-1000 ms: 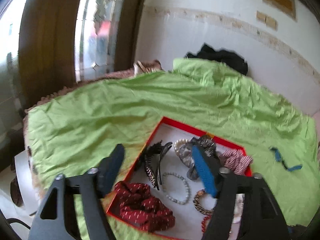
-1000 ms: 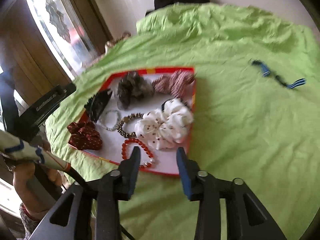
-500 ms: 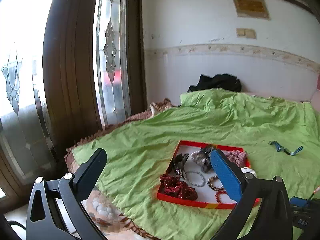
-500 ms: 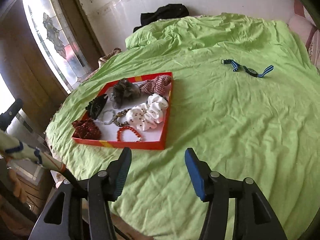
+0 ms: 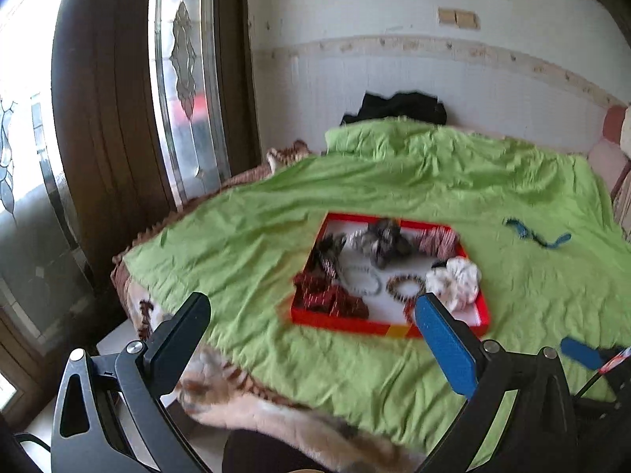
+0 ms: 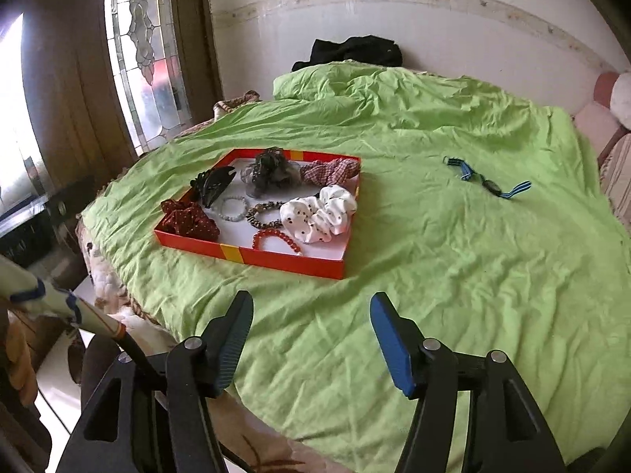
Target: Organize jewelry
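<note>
Plainly, both tools are empty. The left hand-held gripper (image 5: 313, 337) gapes fully wide over the near bed edge; the right hand-held gripper (image 6: 311, 341) has just been spreading its jaws, with nothing between them.

The red tray (image 6: 252, 257) sits on the green sheet (image 6: 453, 276), at about 11 o'clock from the right gripper and well apart from it. Inside lie a red bead bracelet (image 6: 276, 238) nearest the front wall, a brown one (image 6: 263, 215) behind it, a pale one (image 6: 232, 209) at its 9 o'clock, a black claw clip (image 6: 213, 185), and scrunchies: maroon (image 6: 189, 218), white dotted (image 6: 321, 215), checked (image 6: 331, 169).

Beads look light, hard and slippery; I would pinch across one side of the loop. Scrunchies are soft and squash, so grip the bulk. A blue strap (image 6: 487, 183) lies alone at 1 o'clock.
</note>
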